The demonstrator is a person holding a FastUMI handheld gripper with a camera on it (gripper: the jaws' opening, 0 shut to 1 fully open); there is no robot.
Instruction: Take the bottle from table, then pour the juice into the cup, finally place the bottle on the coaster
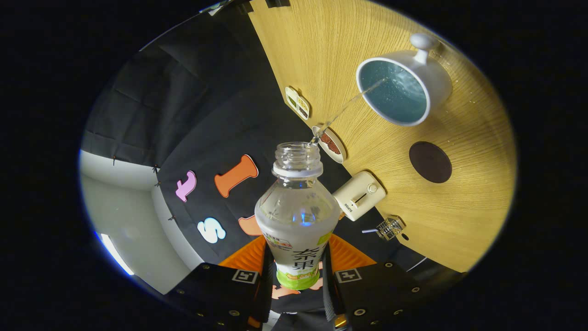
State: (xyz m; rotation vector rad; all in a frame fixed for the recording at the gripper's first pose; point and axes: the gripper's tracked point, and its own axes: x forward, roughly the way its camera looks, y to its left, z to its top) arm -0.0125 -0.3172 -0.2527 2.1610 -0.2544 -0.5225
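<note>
Bottle (297,216) sat low in the frame's centre, clamped at its labelled body by the gripper (298,276) and tipped so its uncapped mouth aimed at the cup (404,87), upper right. A thin stream arced into that cup; the dark coaster (430,162) waited beside it on the worktop (459,216).

Staged recording booth, not a real home: black cloth wall (197,115) pinned up w/ clips, plain pale wall (124,220) behind it. Wood-grain table (459,216) carries kitchen-type props: small cream toaster (359,196), small wire basket (389,227), a plate (330,143) and a tray (297,103) of what looks like snacks, all along the table's edge by the cloth. Set dressed as kitchen/dining corner.
</note>
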